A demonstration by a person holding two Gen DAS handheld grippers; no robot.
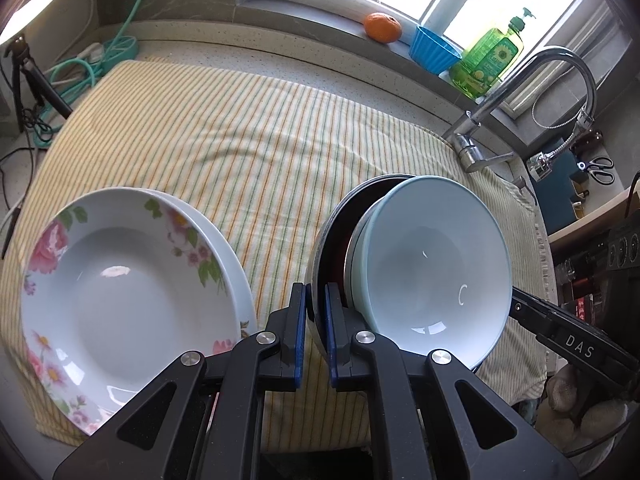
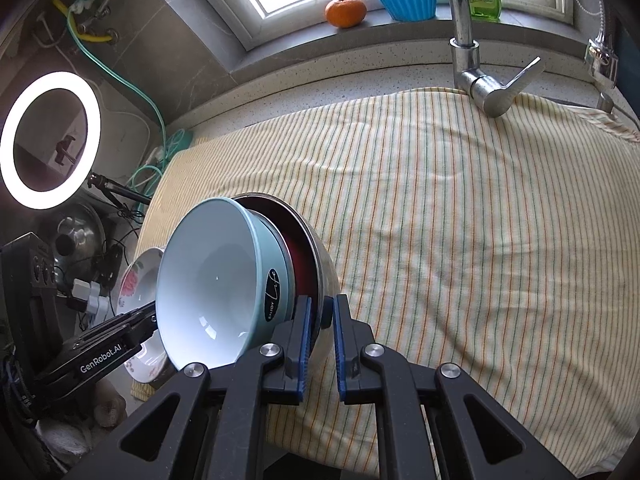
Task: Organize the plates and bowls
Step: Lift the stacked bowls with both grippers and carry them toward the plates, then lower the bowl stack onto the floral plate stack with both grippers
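A stack of nested bowls is held tilted above the striped cloth: a pale blue bowl (image 1: pixel 432 268) (image 2: pixel 212 276) sits inside a steel bowl (image 1: pixel 320 248) (image 2: pixel 320 256) with a dark red inside. My left gripper (image 1: pixel 316 308) is shut on the steel bowl's rim. My right gripper (image 2: pixel 322 316) is shut on the same rim from the other side. A floral plate (image 1: pixel 132 280) lies on a plain white plate at the cloth's front left; it shows in the right wrist view (image 2: pixel 138 276) too.
A striped cloth (image 1: pixel 248 132) (image 2: pixel 460 208) covers the counter. A tap (image 1: pixel 520 92) (image 2: pixel 468 40) stands at its far right. An orange (image 1: pixel 382 26), a blue cup (image 1: pixel 434 50) and a soap bottle (image 1: pixel 488 60) sit on the sill. A ring light (image 2: pixel 50 140) stands left.
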